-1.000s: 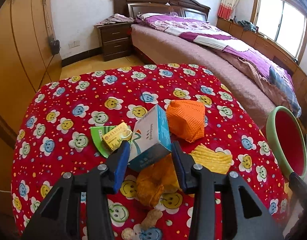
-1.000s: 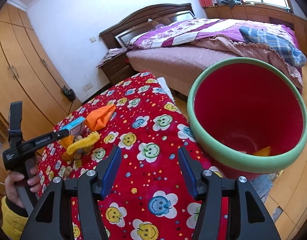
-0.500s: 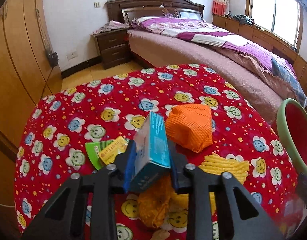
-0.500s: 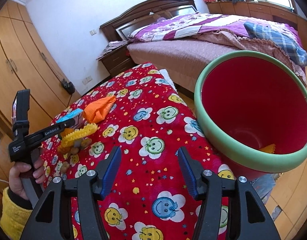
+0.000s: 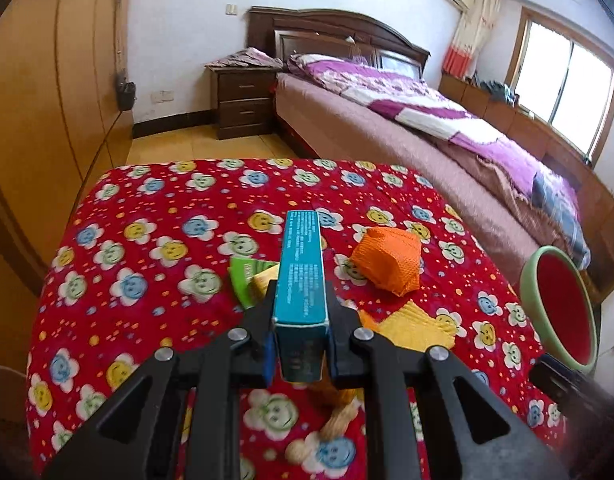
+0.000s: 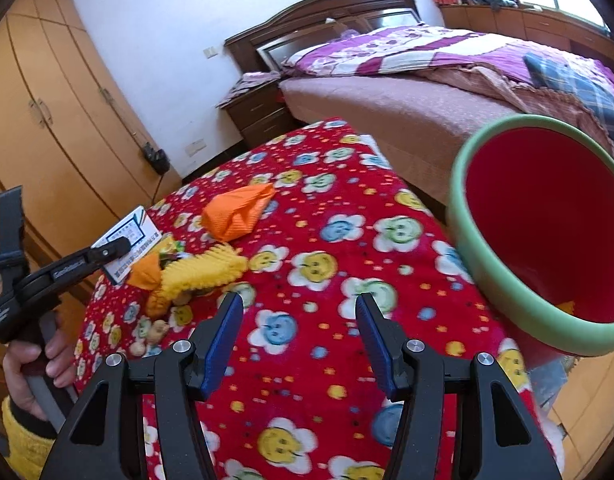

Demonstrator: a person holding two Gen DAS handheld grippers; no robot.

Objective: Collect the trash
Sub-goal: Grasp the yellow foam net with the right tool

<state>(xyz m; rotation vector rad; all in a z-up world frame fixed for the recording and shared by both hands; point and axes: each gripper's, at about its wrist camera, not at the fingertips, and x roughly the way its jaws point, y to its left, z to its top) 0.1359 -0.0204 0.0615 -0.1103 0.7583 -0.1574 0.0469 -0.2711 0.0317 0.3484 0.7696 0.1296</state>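
My left gripper (image 5: 301, 308) is shut on a blue carton (image 5: 301, 276), held edge-on just above the red smiley tablecloth (image 5: 147, 248). Under and beside it lie an orange mesh wad (image 5: 389, 266), a yellow ridged scrap (image 5: 415, 326), a green and yellow packet (image 5: 249, 280) and peanut shells (image 5: 303, 446). The right wrist view shows the carton (image 6: 133, 236) from its white side, pinched in the left gripper (image 6: 107, 252), which a hand (image 6: 31, 364) holds. My right gripper (image 6: 299, 304) hangs open over bare cloth, with nothing between its pads. The red bucket with a green rim (image 6: 507, 292) stands at its right.
The bucket (image 5: 563, 312) sits off the table's right edge, with a yellow scrap (image 6: 565, 306) inside. A bed (image 5: 407, 128) runs along the right, behind the table. A nightstand (image 5: 243, 100) stands at the back and wardrobes (image 5: 47, 100) line the left.
The left jaws closed on the blue carton and lifted it off the trash pile, turning it edge-on. The right gripper drifted across the cloth, still open, and the bucket slid right in its view.
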